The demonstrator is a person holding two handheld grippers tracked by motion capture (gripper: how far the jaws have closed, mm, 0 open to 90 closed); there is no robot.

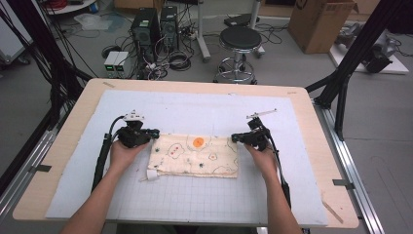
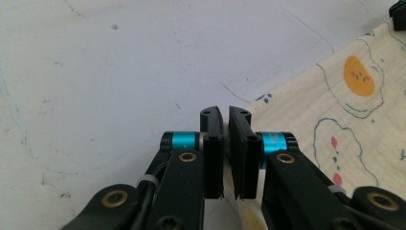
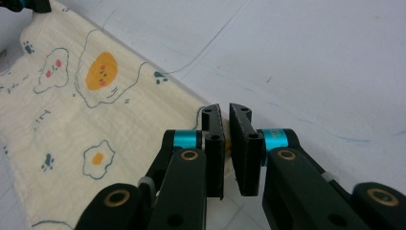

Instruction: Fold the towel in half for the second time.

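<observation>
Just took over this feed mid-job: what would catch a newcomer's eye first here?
The cream cloth with fried-egg prints lies flat mid-table on the white gridded mat. The left gripper pinches its far left corner and the right gripper its far right corner, jaws nearly shut on the fabric edge.

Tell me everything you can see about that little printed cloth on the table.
The cloth is cream, crinkly, cotton-like fabric printed with fried eggs, an orange yolk face and small paw marks. It lies flat, apparently folded into a rectangle, on the white gridded mat. A white tag sticks out at its near left corner. The left claw is nearly shut at its far left corner, the right claw at its far right corner, each seemingly pinching the edge.
</observation>
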